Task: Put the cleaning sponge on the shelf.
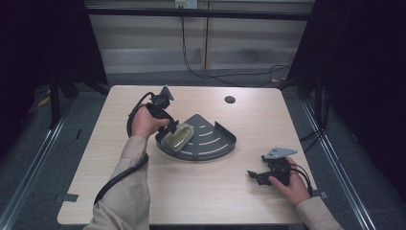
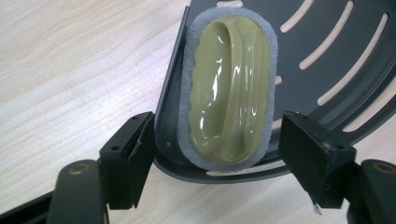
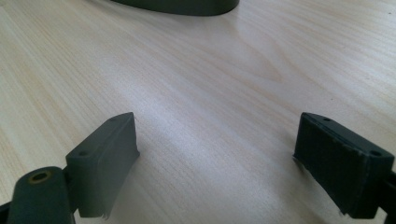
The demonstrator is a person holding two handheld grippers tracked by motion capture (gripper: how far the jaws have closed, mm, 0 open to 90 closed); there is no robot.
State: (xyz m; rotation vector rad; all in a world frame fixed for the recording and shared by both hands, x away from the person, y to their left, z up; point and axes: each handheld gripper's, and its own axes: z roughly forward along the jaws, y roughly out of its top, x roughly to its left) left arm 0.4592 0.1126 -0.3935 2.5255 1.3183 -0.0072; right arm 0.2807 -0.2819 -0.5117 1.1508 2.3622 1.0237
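Olive sponge (image 2: 229,91) is lying in the rack (image 1: 218,141) at its left edge; left gripper (image 2: 217,149) is straddling it, released. Right gripper (image 3: 215,163) is idling spread near the table's (image 1: 191,191) right edge.

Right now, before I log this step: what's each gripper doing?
Left gripper: open, jaws either side of the sponge in the corner rack.
Right gripper: open, holding nothing.

Dim, perhaps overhead-lit room; glare on the glossy sponge (image 2: 231,88).
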